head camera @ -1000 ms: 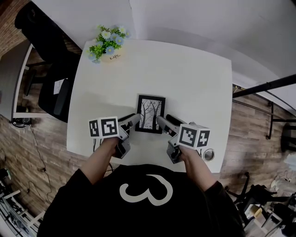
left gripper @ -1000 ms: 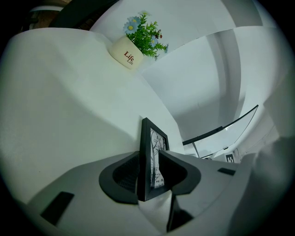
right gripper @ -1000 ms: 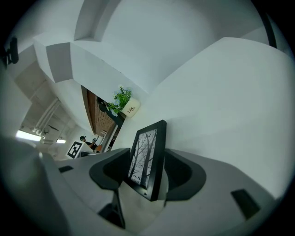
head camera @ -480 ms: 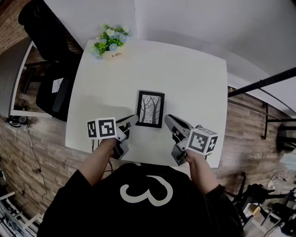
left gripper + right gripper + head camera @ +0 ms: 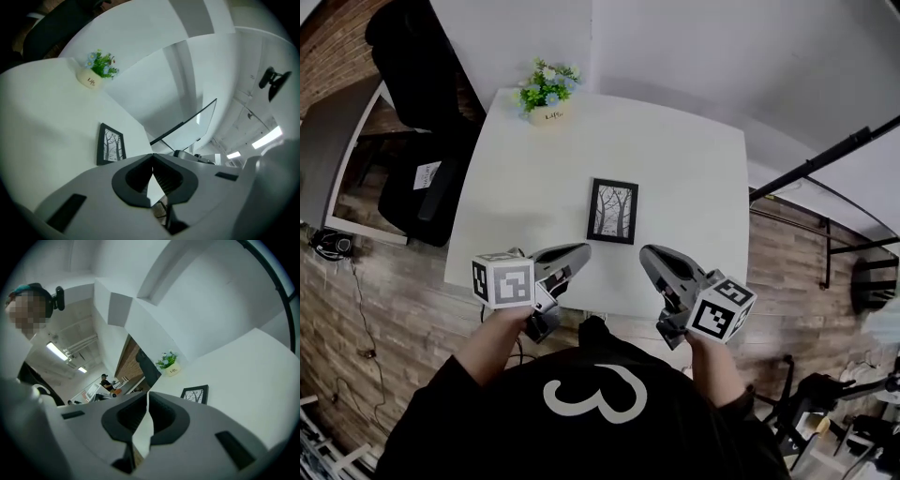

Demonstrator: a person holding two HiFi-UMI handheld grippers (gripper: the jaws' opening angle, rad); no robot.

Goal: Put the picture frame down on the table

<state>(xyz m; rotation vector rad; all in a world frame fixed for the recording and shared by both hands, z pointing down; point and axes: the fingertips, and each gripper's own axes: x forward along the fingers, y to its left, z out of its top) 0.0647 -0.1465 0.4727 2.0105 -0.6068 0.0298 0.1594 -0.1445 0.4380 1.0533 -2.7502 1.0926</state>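
Status: the picture frame (image 5: 612, 211) lies flat, face up, near the middle of the white table (image 5: 694, 169), with its long sides running near to far. Nothing touches it. I judge the put-down complete.

Left gripper (image 5: 578, 249): it hovers over the table's near edge, to the left of the frame and apart from it. In the left gripper view its fingertips (image 5: 149, 157) are pressed together with nothing between them.

Right gripper (image 5: 646, 254): it hovers at the near edge, to the right of the frame and apart from it. In the right gripper view its fingertips (image 5: 151, 397) stand together with only a sliver of light between them, and they carry nothing.

Handling, by my judgement:
- The frame looks stiff and light, with a narrow black border around a print of bare trees.
- The front is probably glazed, so I would treat it as fragile and slick.
- Any further hold belongs on the black border, one gripper on each long side, never on the face.
- Lying flat, its edges sit low against the tabletop and offer little to bite on, so one side would need tipping up first.

Count:
- One picture frame.
- One table.
- Two grippers.
- One small pot of flowers (image 5: 547, 92), at the table's far left corner, well apart from the frame.
- One black chair (image 5: 422, 178), on the floor to the left of the table.
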